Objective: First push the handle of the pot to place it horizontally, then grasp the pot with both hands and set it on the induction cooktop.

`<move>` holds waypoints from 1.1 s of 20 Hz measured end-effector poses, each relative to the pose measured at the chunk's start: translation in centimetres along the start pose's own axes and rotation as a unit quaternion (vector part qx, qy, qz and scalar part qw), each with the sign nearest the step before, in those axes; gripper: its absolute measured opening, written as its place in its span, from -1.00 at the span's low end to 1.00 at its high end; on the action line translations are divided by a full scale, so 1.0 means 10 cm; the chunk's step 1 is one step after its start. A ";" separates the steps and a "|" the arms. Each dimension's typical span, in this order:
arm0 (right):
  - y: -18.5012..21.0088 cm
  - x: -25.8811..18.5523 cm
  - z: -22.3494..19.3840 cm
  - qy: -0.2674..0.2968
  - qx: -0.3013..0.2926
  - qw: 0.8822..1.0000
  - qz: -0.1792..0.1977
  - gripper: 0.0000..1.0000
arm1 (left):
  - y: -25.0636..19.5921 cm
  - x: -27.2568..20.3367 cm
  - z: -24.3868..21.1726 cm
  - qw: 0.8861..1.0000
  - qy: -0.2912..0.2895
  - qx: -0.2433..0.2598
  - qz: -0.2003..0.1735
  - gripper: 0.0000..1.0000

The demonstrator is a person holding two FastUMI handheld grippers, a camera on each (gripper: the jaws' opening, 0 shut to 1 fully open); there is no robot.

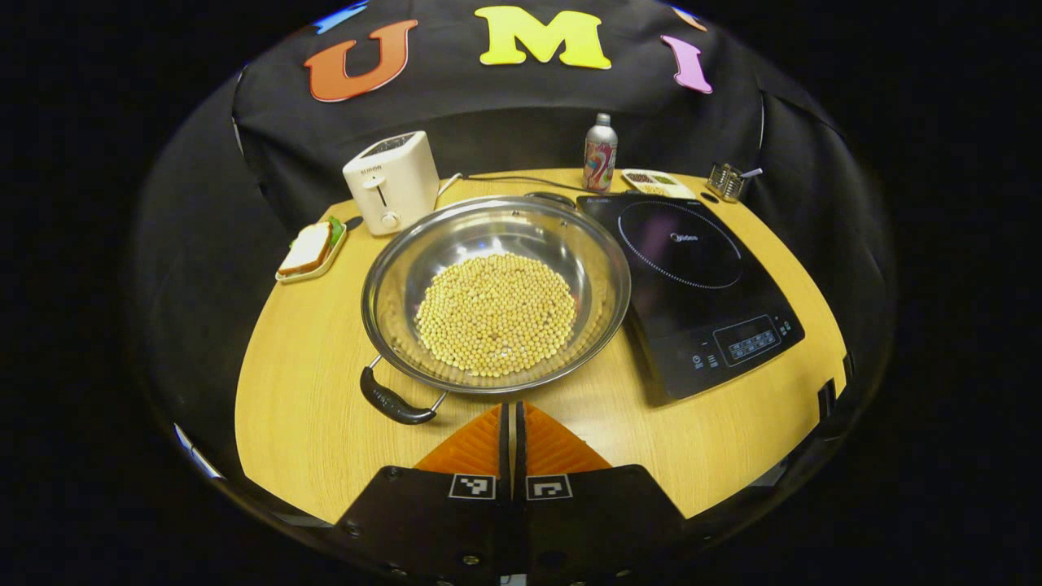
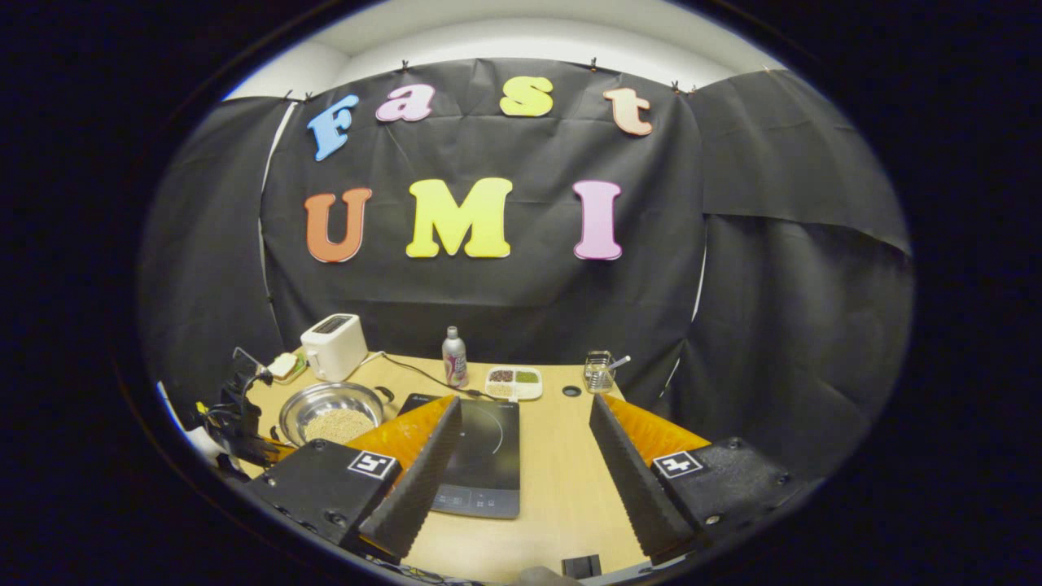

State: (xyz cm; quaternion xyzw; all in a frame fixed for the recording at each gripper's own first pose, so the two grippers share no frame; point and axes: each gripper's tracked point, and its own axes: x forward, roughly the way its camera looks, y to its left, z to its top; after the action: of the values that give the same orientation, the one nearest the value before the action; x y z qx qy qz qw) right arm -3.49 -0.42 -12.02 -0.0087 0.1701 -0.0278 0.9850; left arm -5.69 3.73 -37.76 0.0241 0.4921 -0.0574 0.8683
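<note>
Stainless steel pot (image 1: 496, 293), loaded with pale beans, sits on the wooden table (image 1: 309, 407) just left of the induction cooktop (image 1: 692, 293), its rim touching or nearly touching the cooktop's edge. Its near handle (image 1: 395, 400) points diagonally toward the front left, not yet horizontal. Left tongs (image 1: 513, 423) are pressed together and empty, poised just in front of the rim, right of that handle. Right tongs (image 2: 525, 456) are spread wide, empty, held above the table's front edge facing the cooktop. Recommended: push the handle sideways with the closed tips, slowly (beans may shift), so the pot turns in place rather than sliding.
</note>
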 end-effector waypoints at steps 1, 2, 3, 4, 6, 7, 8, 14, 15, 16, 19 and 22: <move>0.00 0.02 -0.01 0.002 0.000 1.000 0.000 0.94 | 0.02 0.05 -0.01 1.000 0.008 0.000 0.000 -1.00; 0.00 0.03 -0.02 0.004 0.000 1.000 0.000 0.94 | 0.05 0.10 0.00 1.000 0.011 0.003 0.003 -1.00; 0.00 0.05 -0.04 0.007 0.001 1.000 0.000 0.94 | 0.09 0.15 -0.02 1.000 0.015 0.005 0.006 -1.00; -0.02 0.07 -0.09 0.013 0.002 1.000 -0.002 0.99 | 0.11 0.19 -0.03 1.000 0.021 0.006 0.008 -0.82; -0.05 0.10 -0.16 0.024 0.009 1.000 -0.004 0.94 | 0.18 0.25 -0.06 0.999 0.029 0.004 0.012 -1.00; -0.06 0.11 -0.18 0.027 0.013 1.000 -0.006 0.94 | 0.20 0.28 -0.08 0.999 0.036 0.001 0.013 -1.00; -0.08 0.12 -0.19 0.028 0.015 0.999 -0.008 0.94 | 0.24 0.30 -0.08 0.999 0.039 -0.001 0.015 -1.00; -0.12 0.17 -0.21 0.032 0.018 0.999 -0.015 0.99 | 0.38 0.33 -0.11 0.999 0.046 -0.007 0.029 -0.81; -0.10 0.17 -0.20 0.031 0.019 0.999 -0.014 0.99 | 0.39 0.33 -0.11 0.998 0.046 -0.007 0.031 -1.00; -0.09 0.17 -0.20 0.031 0.018 0.999 -0.013 0.94 | 0.41 0.33 -0.10 0.998 0.047 -0.006 0.034 -0.82; -0.08 0.18 -0.19 0.031 0.013 0.999 -0.013 0.99 | 0.50 0.35 -0.10 0.998 0.046 -0.012 0.039 -1.00; -0.10 0.16 -0.20 0.033 0.013 0.999 -0.017 0.94 | 0.63 0.36 -0.08 0.998 0.040 -0.029 0.049 -1.00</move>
State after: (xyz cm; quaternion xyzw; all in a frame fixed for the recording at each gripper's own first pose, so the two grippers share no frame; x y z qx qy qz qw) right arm -2.70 -1.56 -14.43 0.0021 0.2020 -0.0471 0.9782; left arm -3.71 9.82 -41.35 0.0256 0.5264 0.0007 0.8499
